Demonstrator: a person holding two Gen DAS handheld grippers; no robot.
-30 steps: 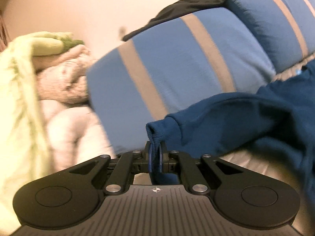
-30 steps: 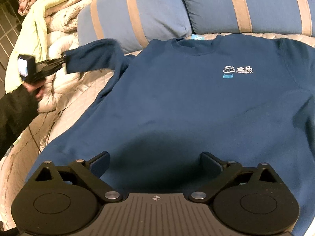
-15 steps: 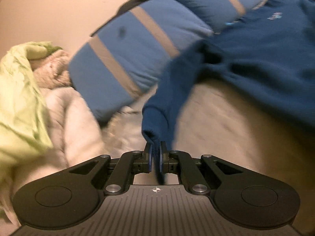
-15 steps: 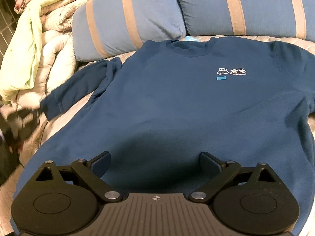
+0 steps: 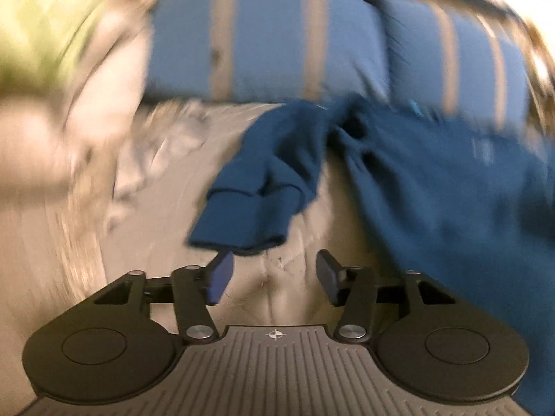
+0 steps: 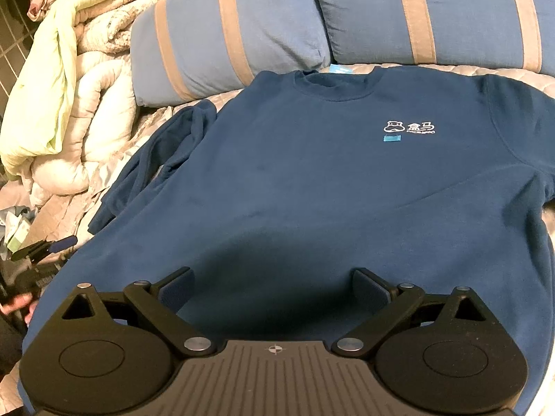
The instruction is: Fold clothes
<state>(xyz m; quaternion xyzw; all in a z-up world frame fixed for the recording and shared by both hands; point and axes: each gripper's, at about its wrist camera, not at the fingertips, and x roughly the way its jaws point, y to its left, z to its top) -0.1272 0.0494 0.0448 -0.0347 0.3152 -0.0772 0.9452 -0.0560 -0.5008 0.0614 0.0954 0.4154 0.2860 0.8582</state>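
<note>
A dark blue sweatshirt (image 6: pixel 312 180) lies flat and front up on the bed, its white logo (image 6: pixel 409 127) on the chest. Its left sleeve (image 6: pixel 156 159) rests crumpled along the body's side. In the blurred left wrist view the sleeve cuff (image 5: pixel 242 222) lies on the quilt just beyond my left gripper (image 5: pixel 274 270), whose jaws are opening with nothing between them. That same left gripper (image 6: pixel 52 254) shows at the sweatshirt's lower left edge. My right gripper (image 6: pixel 272 284) stands open over the lower part of the sweatshirt, holding nothing.
Two blue pillows with tan stripes (image 6: pixel 225 41) lean at the head of the bed. A heap of pale green and white blankets (image 6: pixel 69 97) sits at the left. A person's hand (image 6: pixel 17 303) holds the left gripper. Beige quilt (image 5: pixel 138 242) surrounds the sleeve.
The left gripper carried the sleeve cuff down toward the bed beside the body, rolled, then opened and released it. The right gripper stayed still.
</note>
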